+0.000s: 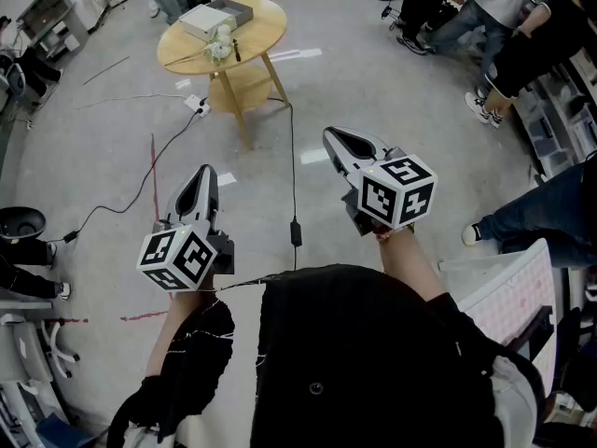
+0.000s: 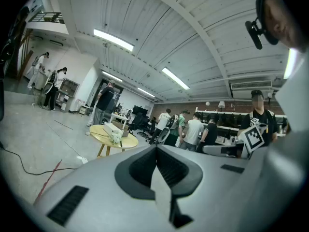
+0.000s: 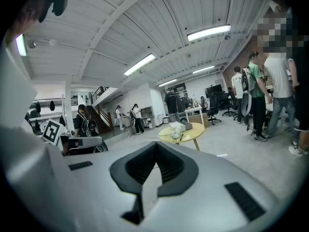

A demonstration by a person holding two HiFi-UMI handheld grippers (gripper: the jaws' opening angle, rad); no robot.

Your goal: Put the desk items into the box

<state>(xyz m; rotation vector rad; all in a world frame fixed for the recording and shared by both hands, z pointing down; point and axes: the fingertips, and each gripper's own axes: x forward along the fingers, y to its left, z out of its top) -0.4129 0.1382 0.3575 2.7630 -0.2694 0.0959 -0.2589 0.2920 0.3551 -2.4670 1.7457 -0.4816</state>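
A round yellow table (image 1: 254,43) stands far ahead on the floor. On it lie a flat white box (image 1: 216,17), a crumpled white item (image 1: 218,45) and a dark pen (image 1: 237,52). My left gripper (image 1: 202,177) and right gripper (image 1: 338,140) are held up in front of me, well short of the table. Both are shut with nothing between the jaws. In the left gripper view the table (image 2: 104,135) and box (image 2: 112,128) show small beyond the gripper (image 2: 157,149). The right gripper view shows the table (image 3: 192,134) past the gripper (image 3: 156,145).
A power strip (image 1: 196,105) with cables lies on the floor by the table legs, and a black cable (image 1: 295,231) runs toward me. Seated people (image 1: 485,17) and desks are at the upper right. A person's leg (image 1: 532,215) and a white chair (image 1: 513,297) are close on my right.
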